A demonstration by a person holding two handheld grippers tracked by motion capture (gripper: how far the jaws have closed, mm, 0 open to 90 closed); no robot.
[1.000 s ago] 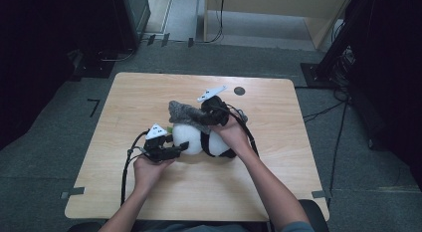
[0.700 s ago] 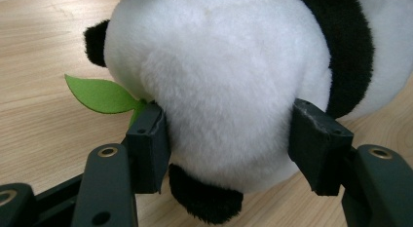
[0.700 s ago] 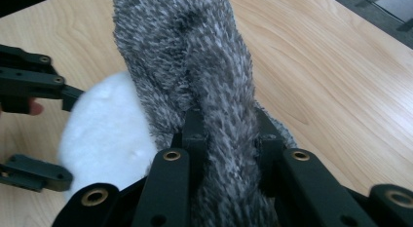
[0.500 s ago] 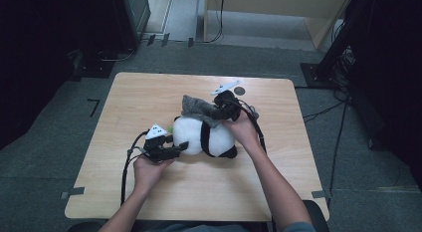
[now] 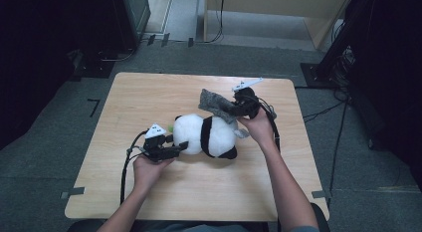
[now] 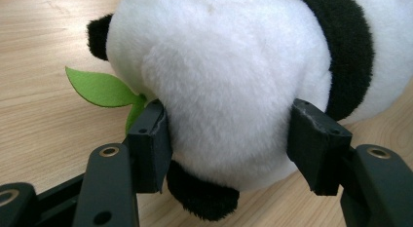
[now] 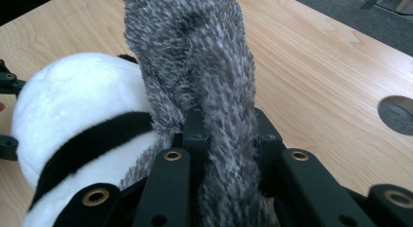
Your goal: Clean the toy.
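Note:
A black-and-white plush panda (image 5: 209, 135) lies on its side in the middle of the wooden table (image 5: 144, 100). My left gripper (image 5: 178, 146) is shut on its white head (image 6: 229, 76), one pad pressing into the fur on each side, beside a green felt leaf (image 6: 100, 88). My right gripper (image 5: 235, 108) hovers over the panda's far right side, shut on a grey fuzzy piece of fabric (image 5: 214, 102). In the right gripper view this grey fabric (image 7: 195, 51) stands up between the jaws of the right gripper (image 7: 226, 127), and the panda (image 7: 73, 100) lies to its left.
A round hole (image 7: 397, 112) is cut in the tabletop near the far edge. Cables trail from both grippers across the table. Bare wood lies in front of the panda and at the far left. Dark equipment and cables stand on the floor around the table.
My right gripper has moved to the right and farther back with the grey fabric, drawing it off the panda's body. The left gripper and the panda's head have stayed put.

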